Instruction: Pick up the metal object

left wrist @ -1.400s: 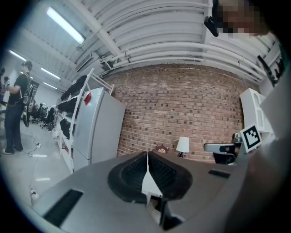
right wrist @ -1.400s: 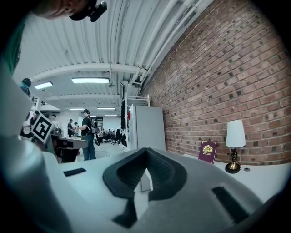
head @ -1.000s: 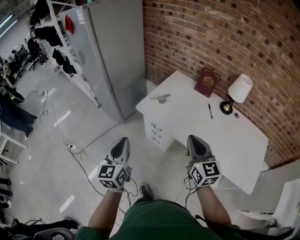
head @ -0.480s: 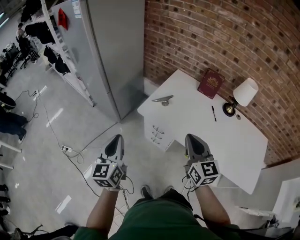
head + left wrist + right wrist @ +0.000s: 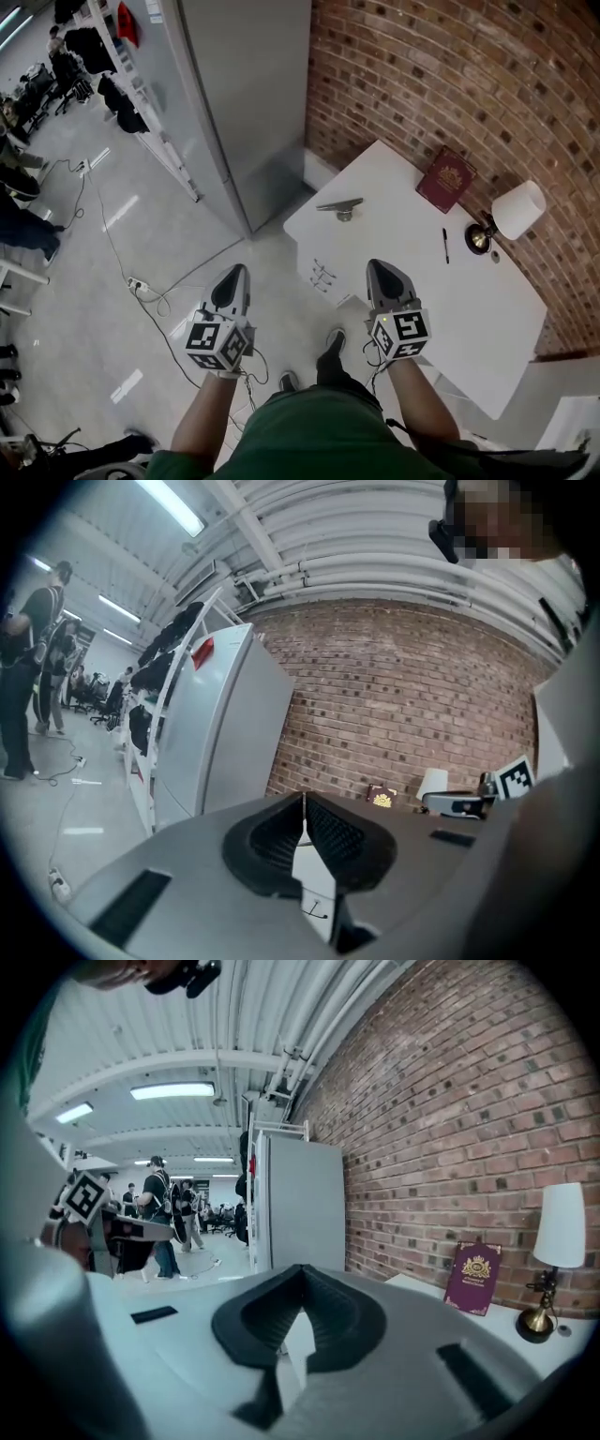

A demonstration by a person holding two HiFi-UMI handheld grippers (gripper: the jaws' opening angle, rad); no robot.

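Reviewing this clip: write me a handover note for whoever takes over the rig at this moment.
Left gripper: jaws together, nothing between them, held over the floor short of the desk.
Right gripper: jaws together, empty, at the near edge of the white desk.
Metal object: lies on the desk near its left end, untouched, well ahead of both grippers. A maroon book, pen and lamp sit further right, by the brick wall.
Done: nothing yet.
Left: step closer, open one gripper, close it on the metal object and lift it.
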